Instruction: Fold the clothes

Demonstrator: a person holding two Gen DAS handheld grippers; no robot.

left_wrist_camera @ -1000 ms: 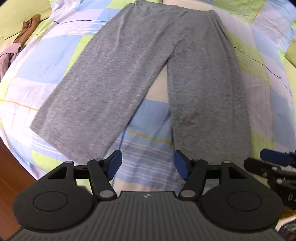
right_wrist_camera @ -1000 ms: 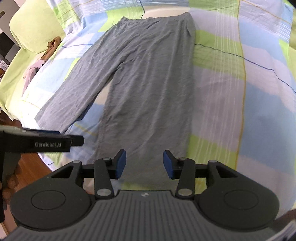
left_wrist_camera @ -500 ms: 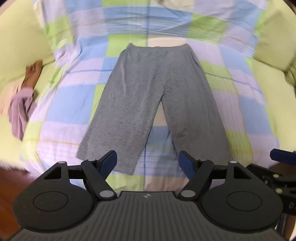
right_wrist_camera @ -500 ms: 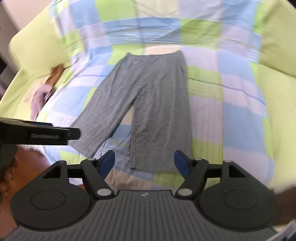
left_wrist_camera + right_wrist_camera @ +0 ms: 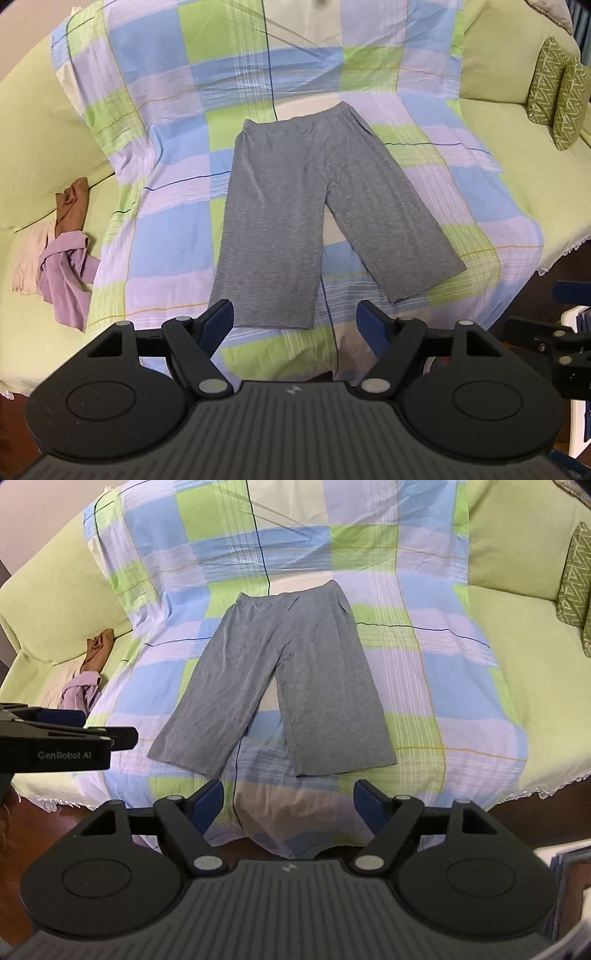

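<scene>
— Where did the grey knit cropped trousers (image 5: 317, 221) lie?

— Flat on the checked blue, green and lilac bedsheet (image 5: 177, 229) spread over the light green sofa (image 5: 40, 122), ahead of both tongs. The waistband was at the far end and the two legs splayed apart toward the tongs, hems nearest them.

— And the left tongs (image 5: 295, 321)?

— Spread wide, holding nothing, clear of the cloth. In its own view the hem of the left leg showed just past its left blue pad (image 5: 218, 325).

— The right tongs (image 5: 288, 801)?

— Also wide apart and empty, held off the front edge of the sofa, with the hem of the right leg ahead of the gap between its blue pads. The left tongs showed at the left edge of that view, well off the trousers.

— Anything else on the sofa?

— A crumpled heap of lilac, brown and cream garments (image 5: 62, 258) lay far to the left of the tongs, off the sheet. Two green patterned cushions (image 5: 557, 92) stood at the far right.
</scene>
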